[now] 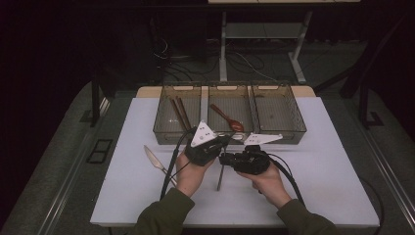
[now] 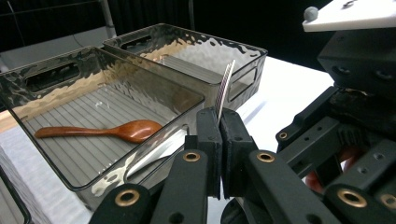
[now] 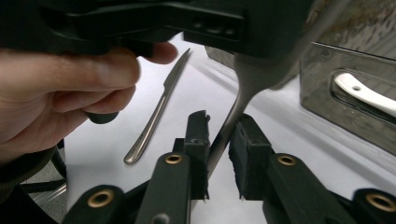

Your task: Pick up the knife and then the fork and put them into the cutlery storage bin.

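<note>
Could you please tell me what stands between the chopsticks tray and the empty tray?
In the high view, a third tray holding a wooden spoon stands between the chopsticks tray and the empty tray.

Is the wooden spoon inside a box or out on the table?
Inside. The wooden spoon lies flat on the bottom of the middle box, with the box's walls all around it.

Fork: tines seen edge-on in the left gripper view, count unreadable; its neck hidden between the closed jaws. In the right gripper view the fork's head is a blur against the other gripper's dark body, and contact with the pads can't be told. In the high view the fork's upper end is covered by the grippers. Knife tip partly behind a finger.
</note>
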Motion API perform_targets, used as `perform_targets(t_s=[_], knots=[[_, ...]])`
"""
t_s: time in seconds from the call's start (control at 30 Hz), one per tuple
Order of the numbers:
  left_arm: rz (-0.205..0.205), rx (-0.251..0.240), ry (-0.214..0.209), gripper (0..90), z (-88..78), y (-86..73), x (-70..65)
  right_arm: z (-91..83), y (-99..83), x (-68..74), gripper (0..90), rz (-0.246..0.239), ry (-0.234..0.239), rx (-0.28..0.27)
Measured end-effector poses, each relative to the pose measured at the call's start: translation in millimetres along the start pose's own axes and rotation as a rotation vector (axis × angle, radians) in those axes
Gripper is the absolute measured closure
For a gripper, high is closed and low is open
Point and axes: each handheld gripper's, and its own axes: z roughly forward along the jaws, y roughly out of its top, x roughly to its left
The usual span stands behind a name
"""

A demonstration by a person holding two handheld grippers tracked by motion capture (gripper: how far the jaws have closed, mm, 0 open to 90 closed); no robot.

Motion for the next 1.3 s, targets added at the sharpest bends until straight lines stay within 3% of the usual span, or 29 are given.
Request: perform_targets(t_s=[0.07,0.23,0.4,0.77,1.07,1.3], knots=[[-0.002,-0.008,-0.004,88.0,-1.8,0.6,0.1,-3.0,0.5,-3.3,83.8,0.008,-0.028,-0.001],[-0.013,-0.007,-0.018,87.0,-1.4,0.3,1.3,-7.1,1.8,-8.3,85.0,0.036,-0.027,0.010],[-0.001,-0.003,0.010,72.3,-7.9,-3.3,2.8,-13.7,5.4,-15.1,85.2,0.068,-0.060,0.032],[0.018,0.055,-0.020,56.3,-31.8,-19.8,20.3,-53.5,25.3,-36.3,85.2,-0.003,-0.200,0.053],[0.014,0.077,-0.053,45.4,-51.1,-40.9,31.5,-81.8,33.4,-53.9,85.2,0.014,-0.241,0.021],[0.020,0.110,-0.075,37.4,-66.5,-59.8,38.9,-103.3,45.5,-64.7,85.2,0.008,-0.299,-0.004]])
